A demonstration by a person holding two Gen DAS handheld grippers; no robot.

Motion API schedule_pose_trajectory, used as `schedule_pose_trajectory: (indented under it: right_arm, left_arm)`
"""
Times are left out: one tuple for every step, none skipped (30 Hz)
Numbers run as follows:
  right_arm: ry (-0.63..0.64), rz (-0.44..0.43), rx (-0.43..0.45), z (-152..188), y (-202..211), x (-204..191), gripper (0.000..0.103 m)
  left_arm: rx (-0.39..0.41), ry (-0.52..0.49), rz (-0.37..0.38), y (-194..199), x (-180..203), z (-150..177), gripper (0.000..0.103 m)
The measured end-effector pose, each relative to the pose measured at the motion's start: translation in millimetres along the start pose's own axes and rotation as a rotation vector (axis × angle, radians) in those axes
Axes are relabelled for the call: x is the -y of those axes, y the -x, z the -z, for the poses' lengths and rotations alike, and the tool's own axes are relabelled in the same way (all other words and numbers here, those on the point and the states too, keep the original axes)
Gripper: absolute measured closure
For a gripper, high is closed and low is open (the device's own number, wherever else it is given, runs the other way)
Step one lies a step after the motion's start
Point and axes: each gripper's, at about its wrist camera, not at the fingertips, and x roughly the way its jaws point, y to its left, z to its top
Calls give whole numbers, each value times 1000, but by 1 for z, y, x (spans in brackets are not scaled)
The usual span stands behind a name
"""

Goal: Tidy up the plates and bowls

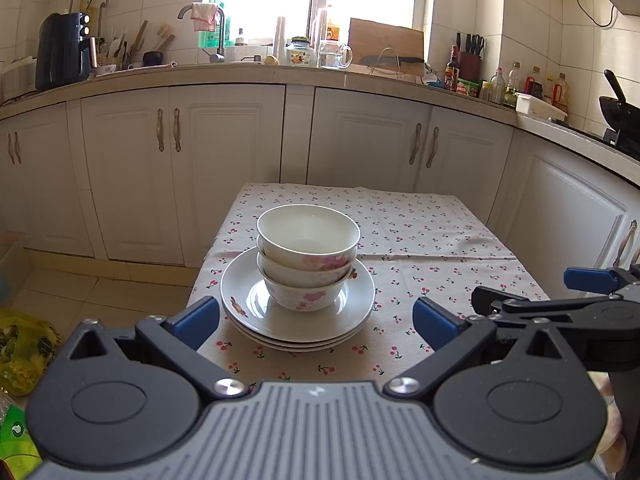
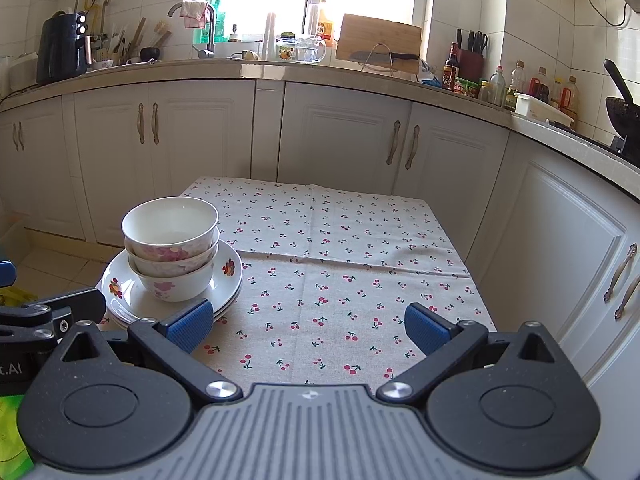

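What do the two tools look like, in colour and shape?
Both match: the left tool and right tool have blue ribbed pads on black angular arms, round black pivot housings, silver screws and a grey ribbed body. No cables show.

Bowls (image 2: 171, 248) stacked on plates (image 2: 230, 276) (right tool (image 2: 307, 330) spread, empty).

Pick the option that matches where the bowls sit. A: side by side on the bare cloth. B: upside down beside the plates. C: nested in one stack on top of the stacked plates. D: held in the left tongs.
C: three bowls sit nested upright on the plates, untouched by either tongs.
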Motion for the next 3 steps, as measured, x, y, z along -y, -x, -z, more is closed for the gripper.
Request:
schedule_pose_trajectory:
  right_arm:
    - [0,2,0,0,0,-1,0]
    - [1,3,0,0,-1,-1,0]
    - [1,3,0,0,-1,-1,0]
  left_arm:
    - [0,0,0,0,0,0,1]
    - [0,0,2,0,0,0,1]
    - [1,-1,2,0,0,0,1]
